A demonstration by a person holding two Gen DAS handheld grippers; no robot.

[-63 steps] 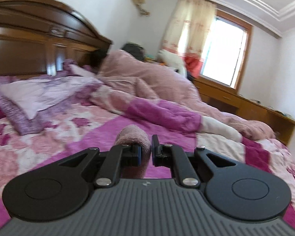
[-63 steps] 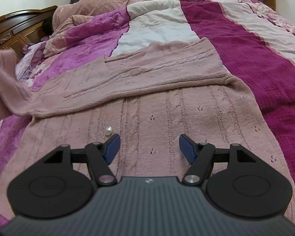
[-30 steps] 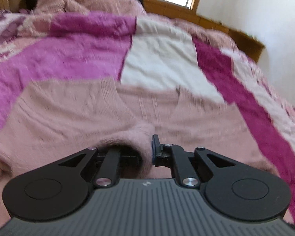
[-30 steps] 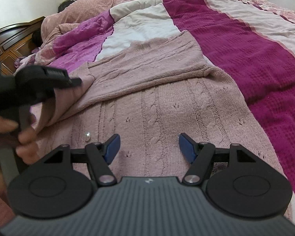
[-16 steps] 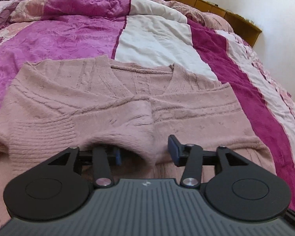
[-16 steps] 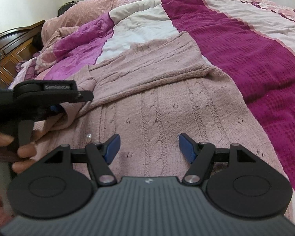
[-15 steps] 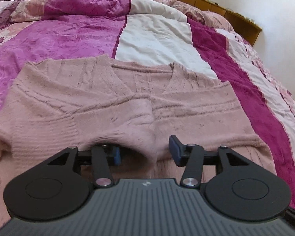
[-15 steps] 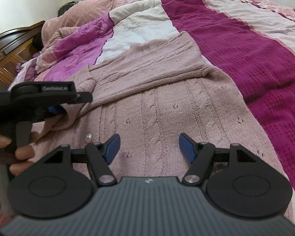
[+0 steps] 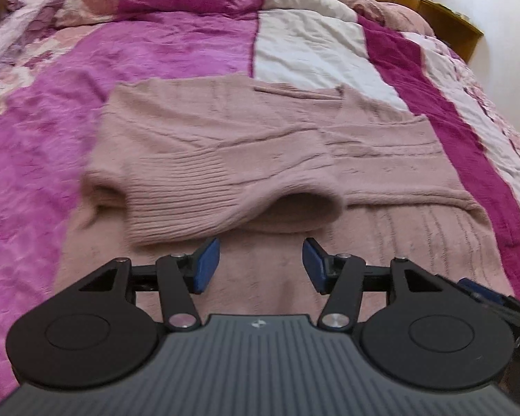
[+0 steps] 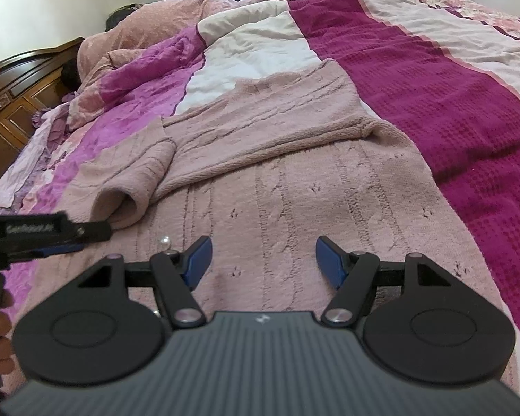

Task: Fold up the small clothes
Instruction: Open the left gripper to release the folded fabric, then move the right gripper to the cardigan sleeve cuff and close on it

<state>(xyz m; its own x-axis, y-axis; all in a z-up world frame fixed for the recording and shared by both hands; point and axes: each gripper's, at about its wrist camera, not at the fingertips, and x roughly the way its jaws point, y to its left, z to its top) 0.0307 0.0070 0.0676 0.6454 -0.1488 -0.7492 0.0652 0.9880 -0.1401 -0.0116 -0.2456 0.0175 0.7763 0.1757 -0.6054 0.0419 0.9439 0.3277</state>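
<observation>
One pink sweater lies flat on the bed, both sleeves folded across; two grippers hover over it: left gripper opening, nothing between; right gripper spread, empty

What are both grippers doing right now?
Left gripper: jaws opening, empty; sleeve lies just ahead.
Right gripper: open, empty, over the sweater.

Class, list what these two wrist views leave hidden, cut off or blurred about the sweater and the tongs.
- Sweater hem: both views, hidden under the camera bodies.
- Inside the sleeve cuff: left view, dark in shadow.
- Left edge of the sweater: left view, blurred.
- Left tongs: right view, cut off by the left edge; the left view shows them opening, nothing between.
- Right tongs: only a corner in the left view.
</observation>
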